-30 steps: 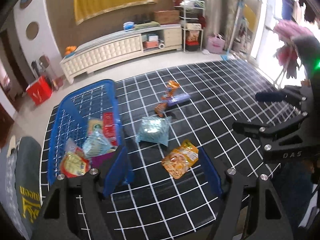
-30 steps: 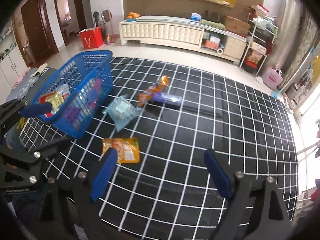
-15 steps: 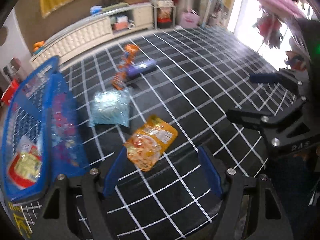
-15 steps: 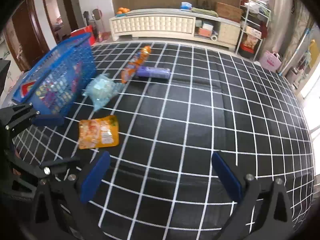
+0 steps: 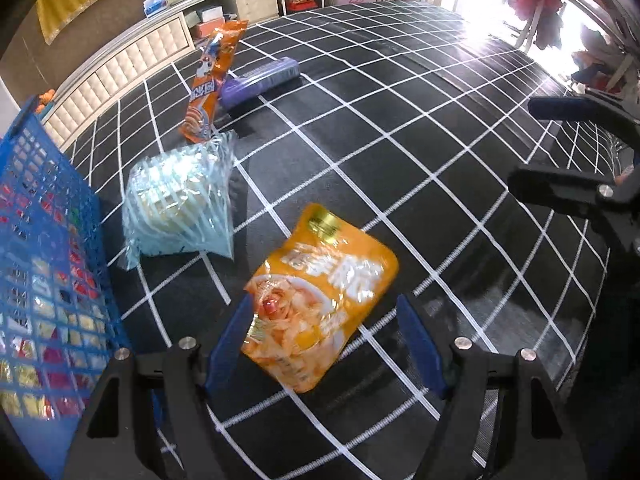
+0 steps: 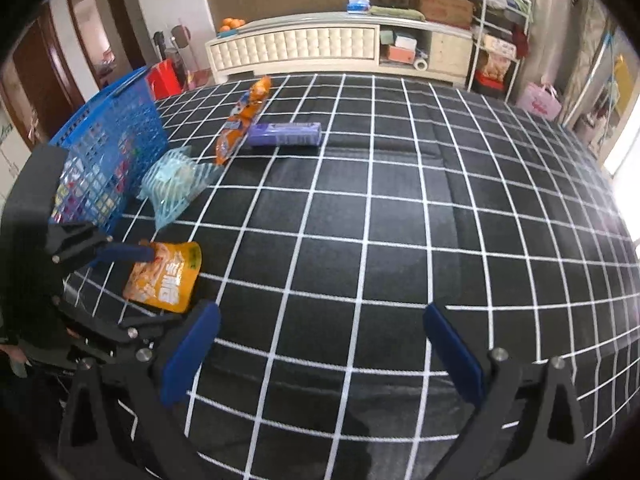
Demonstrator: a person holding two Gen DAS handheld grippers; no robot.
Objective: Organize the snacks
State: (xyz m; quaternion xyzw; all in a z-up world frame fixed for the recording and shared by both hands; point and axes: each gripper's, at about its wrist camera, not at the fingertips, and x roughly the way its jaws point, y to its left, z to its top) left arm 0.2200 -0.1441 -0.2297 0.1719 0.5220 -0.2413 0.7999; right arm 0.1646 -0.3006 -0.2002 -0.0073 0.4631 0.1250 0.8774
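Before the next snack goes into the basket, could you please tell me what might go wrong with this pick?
1. The orange pouch lies flat on the black grid cloth, partly between the open left tongs; the pads may slide over it or pinch the cloth.
2. The blue basket stands close beside the left tongs, so a swing could knock its wall.
3. The open right tongs hover nearby and could collide with the left.

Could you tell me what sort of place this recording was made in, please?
Probably a home living room. A long white low cabinet with oranges on it stands against the far wall, a cluttered shelf rack beside it, and a wooden door at the left.
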